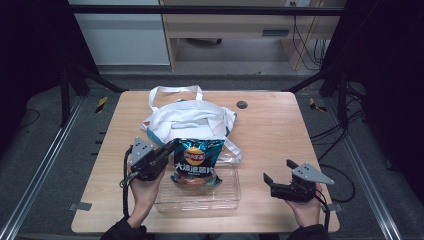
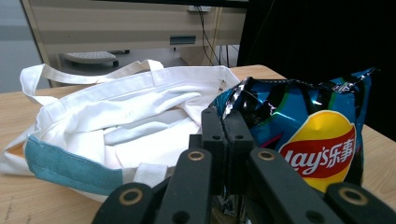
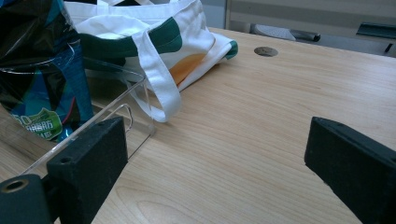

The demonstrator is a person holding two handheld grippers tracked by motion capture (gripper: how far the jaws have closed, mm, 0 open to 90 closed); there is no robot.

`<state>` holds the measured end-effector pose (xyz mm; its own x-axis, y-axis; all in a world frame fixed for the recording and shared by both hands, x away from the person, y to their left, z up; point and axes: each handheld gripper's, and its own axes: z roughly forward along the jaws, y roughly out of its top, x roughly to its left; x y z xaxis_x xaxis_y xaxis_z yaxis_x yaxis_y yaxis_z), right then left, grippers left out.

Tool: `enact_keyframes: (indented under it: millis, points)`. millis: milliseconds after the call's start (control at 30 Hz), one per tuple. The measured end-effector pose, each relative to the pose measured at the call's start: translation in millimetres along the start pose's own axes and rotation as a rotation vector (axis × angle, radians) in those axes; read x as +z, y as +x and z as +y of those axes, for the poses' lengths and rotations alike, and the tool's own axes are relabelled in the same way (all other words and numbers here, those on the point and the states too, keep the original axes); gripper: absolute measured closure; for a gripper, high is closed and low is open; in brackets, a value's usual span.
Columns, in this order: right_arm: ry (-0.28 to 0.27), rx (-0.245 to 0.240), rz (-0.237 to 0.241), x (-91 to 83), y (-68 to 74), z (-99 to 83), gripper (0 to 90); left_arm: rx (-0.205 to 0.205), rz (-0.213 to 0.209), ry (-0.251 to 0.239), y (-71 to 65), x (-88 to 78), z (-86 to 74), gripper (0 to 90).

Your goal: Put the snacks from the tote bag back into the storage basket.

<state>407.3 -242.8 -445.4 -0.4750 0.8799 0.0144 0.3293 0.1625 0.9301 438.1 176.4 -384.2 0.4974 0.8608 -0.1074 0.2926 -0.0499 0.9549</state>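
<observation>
A blue Lay's chip bag stands tilted in a clear plastic tray near the table's front. My left gripper is shut on the bag's top left corner; in the left gripper view its jaws pinch the crinkled edge of the chip bag. Just behind the chip bag lies a white cloth tote bag with a teal band. My right gripper rests open at the front right, with bare wood between its jaws.
The tote's handles trail toward the table's far edge. One strap drapes beside the tray's corner. A round cable hole sits at the back of the table. Metal frame rails run along both sides.
</observation>
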Motion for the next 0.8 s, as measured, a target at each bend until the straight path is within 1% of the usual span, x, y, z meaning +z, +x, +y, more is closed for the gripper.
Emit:
enact_keyframes:
  millis: [100, 300, 500, 600, 800]
  points:
    - [0.001, 0.001, 0.002, 0.2, 0.1, 0.0, 6.2, 0.006, 0.003, 0.002, 1.5, 2.1, 0.3, 89.2]
    - [0.004, 0.005, 0.003, 0.2, 0.2, 0.0, 6.2, 0.002, 0.01, 0.004, 3.6, 4.9, 0.8, 89.1]
    - [0.004, 0.004, 0.003, 0.5, 0.0, 0.0, 6.2, 0.011, 0.013, 0.01, 2.4, 10.0, 1.6, 89.0]
    - [0.003, 0.003, 0.003, 0.4, -0.1, 0.0, 6.2, 0.01, 0.013, 0.011, 2.7, 10.3, 1.6, 89.0]
    - [0.003, 0.004, 0.003, 0.2, -0.1, 0.0, 6.2, 0.023, 0.018, 0.013, 0.6, 10.3, 1.5, 89.0]
